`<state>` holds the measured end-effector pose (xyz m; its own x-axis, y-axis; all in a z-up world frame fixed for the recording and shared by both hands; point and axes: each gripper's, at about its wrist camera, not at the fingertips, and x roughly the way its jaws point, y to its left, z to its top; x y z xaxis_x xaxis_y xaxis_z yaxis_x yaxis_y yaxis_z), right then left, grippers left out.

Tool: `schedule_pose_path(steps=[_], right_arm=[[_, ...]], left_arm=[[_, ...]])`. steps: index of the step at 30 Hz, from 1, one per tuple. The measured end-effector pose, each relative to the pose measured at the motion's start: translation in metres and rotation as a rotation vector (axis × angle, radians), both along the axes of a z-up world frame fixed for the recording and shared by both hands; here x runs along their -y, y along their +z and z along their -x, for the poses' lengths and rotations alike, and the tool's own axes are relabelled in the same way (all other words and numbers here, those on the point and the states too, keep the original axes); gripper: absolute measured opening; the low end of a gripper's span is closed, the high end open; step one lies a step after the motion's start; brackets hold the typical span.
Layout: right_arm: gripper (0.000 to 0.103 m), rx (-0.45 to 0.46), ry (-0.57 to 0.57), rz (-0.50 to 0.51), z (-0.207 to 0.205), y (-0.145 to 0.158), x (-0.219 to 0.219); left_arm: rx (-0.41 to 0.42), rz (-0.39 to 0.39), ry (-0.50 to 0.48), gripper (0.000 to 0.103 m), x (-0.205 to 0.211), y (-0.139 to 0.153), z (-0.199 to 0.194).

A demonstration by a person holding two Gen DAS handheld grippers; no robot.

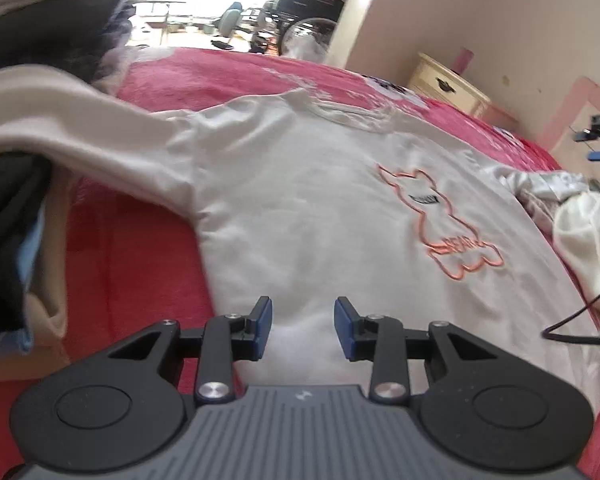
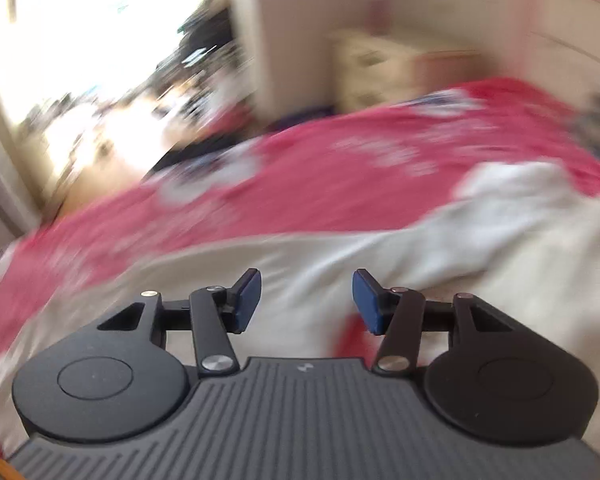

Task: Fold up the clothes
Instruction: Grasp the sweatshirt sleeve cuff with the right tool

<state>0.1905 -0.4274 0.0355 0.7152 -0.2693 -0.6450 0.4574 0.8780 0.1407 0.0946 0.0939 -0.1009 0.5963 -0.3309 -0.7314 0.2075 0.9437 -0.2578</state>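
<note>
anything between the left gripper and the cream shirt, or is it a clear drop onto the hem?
Nothing visible in the way. The left gripper hangs over the near edge of the cream shirt, jaws apart with only shirt fabric showing through the gap. The dark clothes pile sits off to the left and the black cable off to the right.

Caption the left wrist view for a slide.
Open left gripper poised over a cream T-shirt with an orange bear outline, spread on a red bedspread.

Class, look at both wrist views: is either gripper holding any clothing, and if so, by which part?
Nothing is held. The left gripper and right gripper both have open jaws above the white T-shirt, with no fabric pinched.
</note>
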Motion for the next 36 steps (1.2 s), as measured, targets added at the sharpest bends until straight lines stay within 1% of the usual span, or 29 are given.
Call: schedule_pose_path(steps=[2,4,7,11,14,16,17,20,22,25,27,30,33,34,35,36], right_arm=[[0.051,0.043,-0.097,-0.022,0.023,-0.004,0.045],[0.051,0.096,-0.175,-0.052,0.044,-0.007,0.082],[0.054,0.171,-0.252,-0.128,0.067,-0.014,0.13],[0.058,0.204,-0.294,-0.215,0.067,-0.026,0.176],[0.062,0.227,-0.317,-0.241,0.057,-0.031,0.204],[0.066,0.239,-0.323,-0.264,0.051,-0.034,0.223],[0.066,0.243,-0.325,-0.275,0.047,-0.036,0.231],[0.068,0.229,-0.321,-0.293,0.03,-0.042,0.251],[0.069,0.195,-0.318,-0.281,0.014,-0.048,0.26],[0.069,0.108,-0.298,-0.248,-0.013,-0.059,0.269],[0.069,0.041,-0.295,-0.195,-0.032,-0.065,0.272],[0.069,-0.024,-0.292,-0.143,-0.052,-0.074,0.275],[0.067,-0.074,-0.305,-0.124,-0.064,-0.082,0.278],[0.063,-0.079,-0.303,-0.118,-0.067,-0.083,0.278],[0.056,-0.078,-0.295,-0.107,-0.068,-0.083,0.276],[0.036,-0.072,-0.285,-0.098,-0.068,-0.082,0.275]], left_arm=[[-0.01,-0.011,-0.03,0.036,0.011,0.003,-0.002],[-0.034,-0.007,-0.059,0.036,0.022,0.004,-0.008],[-0.076,-0.012,-0.119,0.036,0.047,0.007,-0.022],[-0.141,-0.038,-0.198,0.036,0.08,0.015,-0.04],[-0.205,-0.07,-0.27,0.038,0.105,0.022,-0.055],[-0.241,-0.099,-0.31,0.04,0.122,0.026,-0.065],[-0.256,-0.115,-0.326,0.04,0.13,0.026,-0.07],[-0.279,-0.138,-0.35,0.04,0.152,0.024,-0.082],[-0.276,-0.121,-0.344,0.04,0.161,0.019,-0.085],[-0.268,-0.087,-0.328,0.04,0.171,0.01,-0.087],[-0.276,-0.08,-0.33,0.04,0.174,0.002,-0.085],[-0.277,-0.075,-0.325,0.04,0.172,-0.006,-0.083],[-0.261,-0.075,-0.327,0.04,0.173,-0.008,-0.083],[-0.255,-0.081,-0.333,0.04,0.174,-0.008,-0.083],[-0.25,-0.091,-0.341,0.04,0.175,-0.007,-0.084],[-0.246,-0.102,-0.348,0.04,0.177,-0.007,-0.085]])
